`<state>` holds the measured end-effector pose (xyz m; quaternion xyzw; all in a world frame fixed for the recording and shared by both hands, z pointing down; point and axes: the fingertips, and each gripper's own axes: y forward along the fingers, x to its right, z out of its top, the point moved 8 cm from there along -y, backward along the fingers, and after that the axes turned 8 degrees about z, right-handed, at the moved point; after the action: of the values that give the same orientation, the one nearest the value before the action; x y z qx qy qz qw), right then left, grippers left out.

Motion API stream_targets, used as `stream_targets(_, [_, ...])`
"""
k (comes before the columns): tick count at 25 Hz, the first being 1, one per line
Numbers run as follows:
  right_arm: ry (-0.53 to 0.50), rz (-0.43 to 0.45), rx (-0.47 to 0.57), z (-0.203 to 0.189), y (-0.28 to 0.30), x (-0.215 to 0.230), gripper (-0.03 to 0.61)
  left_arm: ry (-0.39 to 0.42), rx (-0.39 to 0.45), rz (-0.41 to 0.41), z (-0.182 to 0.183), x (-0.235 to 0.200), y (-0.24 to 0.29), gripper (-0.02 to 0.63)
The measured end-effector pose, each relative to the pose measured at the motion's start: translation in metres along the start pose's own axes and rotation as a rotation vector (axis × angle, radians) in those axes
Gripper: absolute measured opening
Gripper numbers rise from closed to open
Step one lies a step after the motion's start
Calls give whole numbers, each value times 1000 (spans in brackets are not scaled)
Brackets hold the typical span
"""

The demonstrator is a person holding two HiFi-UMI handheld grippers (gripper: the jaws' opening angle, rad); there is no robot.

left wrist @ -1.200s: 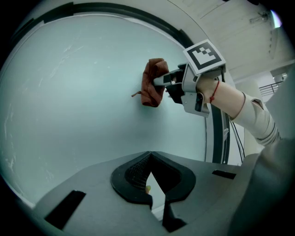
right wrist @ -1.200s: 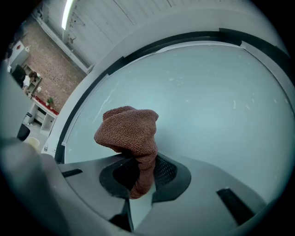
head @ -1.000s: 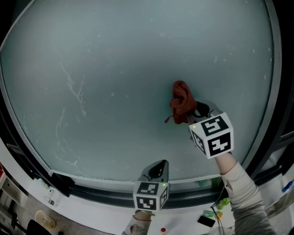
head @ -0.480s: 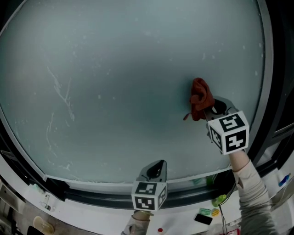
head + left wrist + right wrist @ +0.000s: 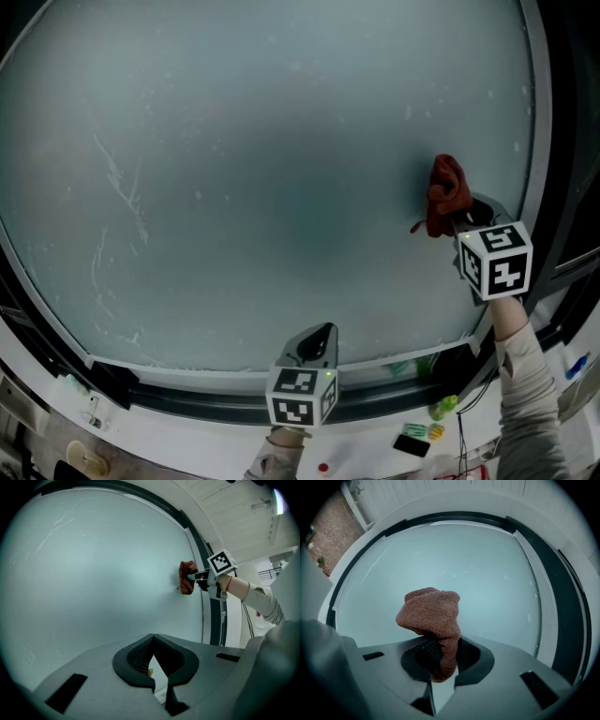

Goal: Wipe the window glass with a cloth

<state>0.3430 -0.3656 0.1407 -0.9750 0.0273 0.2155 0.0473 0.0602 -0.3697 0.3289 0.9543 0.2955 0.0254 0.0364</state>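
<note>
The frosted window glass (image 5: 281, 159) fills the head view. A red-brown cloth (image 5: 448, 195) lies against the glass near its right edge, and my right gripper (image 5: 466, 218) is shut on it. In the right gripper view the cloth (image 5: 431, 616) bunches up out of the jaws of that gripper (image 5: 443, 660) and touches the pane. My left gripper (image 5: 319, 339) hangs low at the bottom centre, just before the glass, shut with nothing in it. From the left gripper view (image 5: 154, 670) the cloth (image 5: 186, 576) and the right gripper (image 5: 196, 577) show far right.
A dark window frame (image 5: 234, 396) runs along the bottom and up the right side (image 5: 548, 141). Pale smear marks (image 5: 117, 187) streak the left part of the glass. Small green and yellow items (image 5: 441, 409) lie below the sill. A grey sleeve (image 5: 525, 394) leads to the right gripper.
My right gripper has carried the cloth rightward and a little upward across the glass, close to the right frame. The left gripper has stayed where it was.
</note>
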Motion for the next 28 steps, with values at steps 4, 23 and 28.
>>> stream_targets(4, [11, -39, -24, -9, -5, 16, 48, 0, 0, 0, 0, 4, -1, 5])
stream_targets(23, [39, 97, 38, -3, -34, -66, 48, -20, -5, 39, -10, -7, -28, 5])
stream_targets(28, [69, 213, 66, -3, -31, -124, 48, -31, -12, 74, -16, -18, -46, 5])
